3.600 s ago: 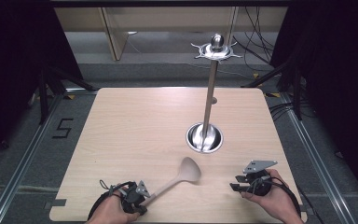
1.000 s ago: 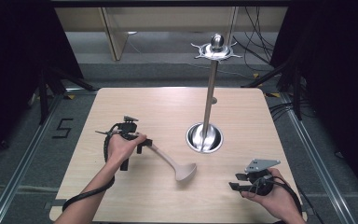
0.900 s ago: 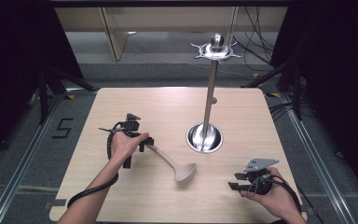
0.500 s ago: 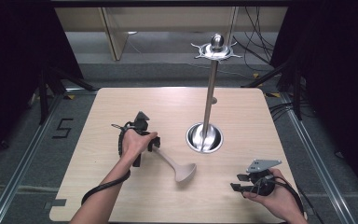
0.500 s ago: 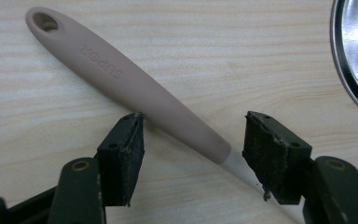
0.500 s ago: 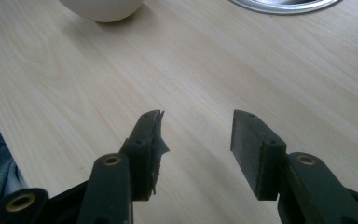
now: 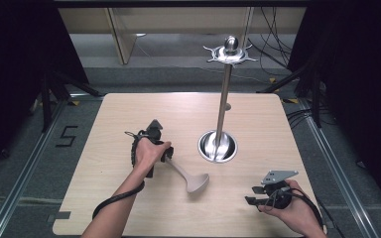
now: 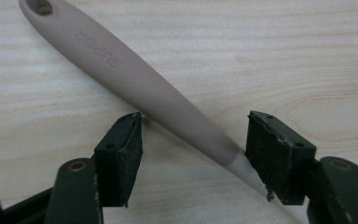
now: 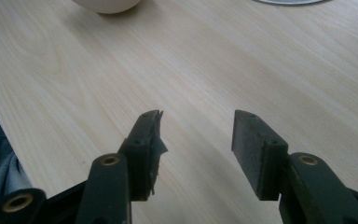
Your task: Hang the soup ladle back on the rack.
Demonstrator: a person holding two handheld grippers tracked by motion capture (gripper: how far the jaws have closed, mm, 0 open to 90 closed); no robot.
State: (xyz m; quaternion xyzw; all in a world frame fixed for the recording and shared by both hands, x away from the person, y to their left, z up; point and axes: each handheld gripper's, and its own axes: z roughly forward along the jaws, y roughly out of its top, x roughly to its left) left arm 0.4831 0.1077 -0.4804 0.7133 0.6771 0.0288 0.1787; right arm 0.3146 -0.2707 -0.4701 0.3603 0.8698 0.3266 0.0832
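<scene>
**Ladle handle lay between spread jaws**

The left gripper (image 8: 193, 140) stood spread around the ladle (image 7: 186, 173), whose handle ran diagonally through the gap, bowl toward the right gripper (image 7: 256, 196). That one hovered spread and empty, farther off, near the table (image 7: 104, 114) edge.

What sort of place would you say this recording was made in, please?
Probably a lab or studio set up for recording, not a kitchen: a bare wooden table stands between black curtains, with loose cables on the grey floor and a taped "5" beside the table.
</scene>
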